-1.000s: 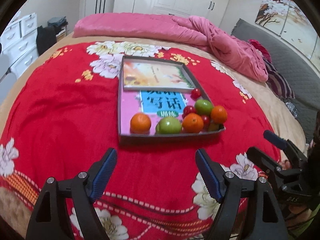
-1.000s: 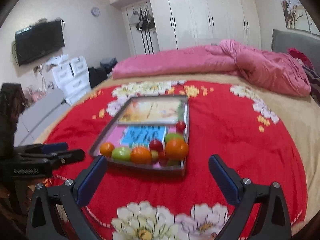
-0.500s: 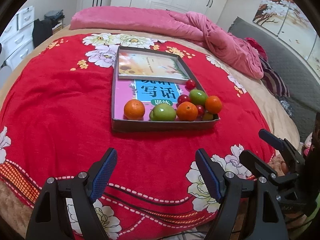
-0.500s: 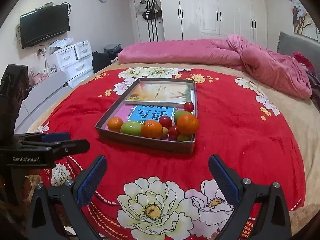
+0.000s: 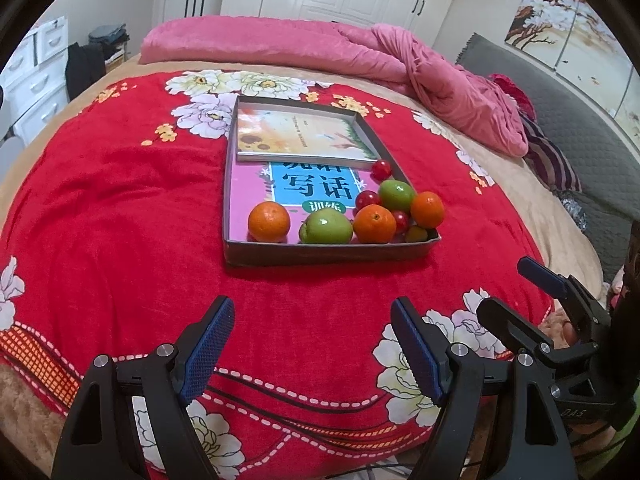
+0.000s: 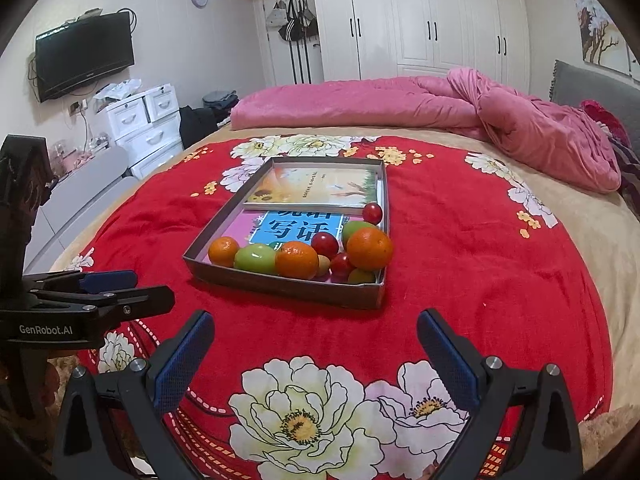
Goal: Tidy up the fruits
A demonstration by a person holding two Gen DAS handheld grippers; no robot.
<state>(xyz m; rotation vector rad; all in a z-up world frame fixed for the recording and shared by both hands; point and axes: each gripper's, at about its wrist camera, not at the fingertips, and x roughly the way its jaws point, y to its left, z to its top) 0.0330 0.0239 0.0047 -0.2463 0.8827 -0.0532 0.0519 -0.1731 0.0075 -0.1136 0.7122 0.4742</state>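
Observation:
A shallow grey tray [image 5: 320, 254] [image 6: 288, 286] lies on the red flowered blanket, with two books flat inside it. Along its near edge sit three oranges [image 5: 269, 222] [image 6: 297, 259], two green apples [image 5: 326, 227] [image 6: 255, 258], several small red fruits [image 5: 381, 169] [image 6: 372, 213] and a small yellow-green one [image 5: 416, 234]. My left gripper [image 5: 312, 336] stands open over the blanket, short of the tray, with nothing between its fingers. My right gripper [image 6: 316, 344] is open too, also short of the tray. Each gripper shows at the edge of the other's view.
A rolled pink quilt [image 5: 304, 50] [image 6: 400, 104] lies across the far side of the bed. A grey headboard [image 5: 560, 120] runs along the right. White drawers [image 6: 140, 120], a wall television [image 6: 84, 54] and white wardrobes [image 6: 432, 16] stand beyond the bed.
Both views have steadied and tilted slightly; the tray sits a little lower and clearer in the right wrist view. Both grippers stay open and nothing in the tray has moved.

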